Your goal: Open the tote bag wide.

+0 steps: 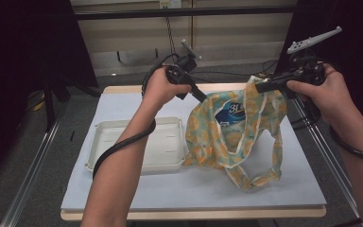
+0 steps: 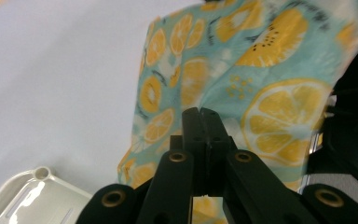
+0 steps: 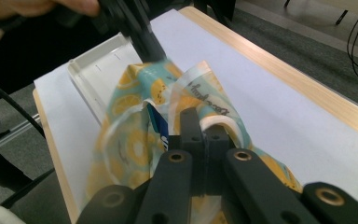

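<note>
A lemon-print cloth bag (image 1: 217, 137) in teal and yellow hangs above the table, held up by both grippers at its mouth. Inside it shows a blue and white packet (image 1: 229, 112). My left gripper (image 1: 203, 98) is shut on the bag's left rim (image 2: 205, 88). My right gripper (image 1: 259, 86) is shut on the bag's right rim and white strap (image 3: 200, 116). In the right gripper view the left gripper (image 3: 151, 53) bites the far edge of the bag (image 3: 135, 121), and the packet (image 3: 158, 126) shows inside it. The bag's long handles (image 1: 260, 175) trail on the table.
A white shallow tray (image 1: 105, 142) lies on the white table cover (image 1: 137, 189), left of the bag, under my left forearm. The wooden table edge (image 1: 123, 89) runs along the back. Metal rails (image 1: 328, 156) flank the table. Cables (image 1: 118, 146) trail from both grippers.
</note>
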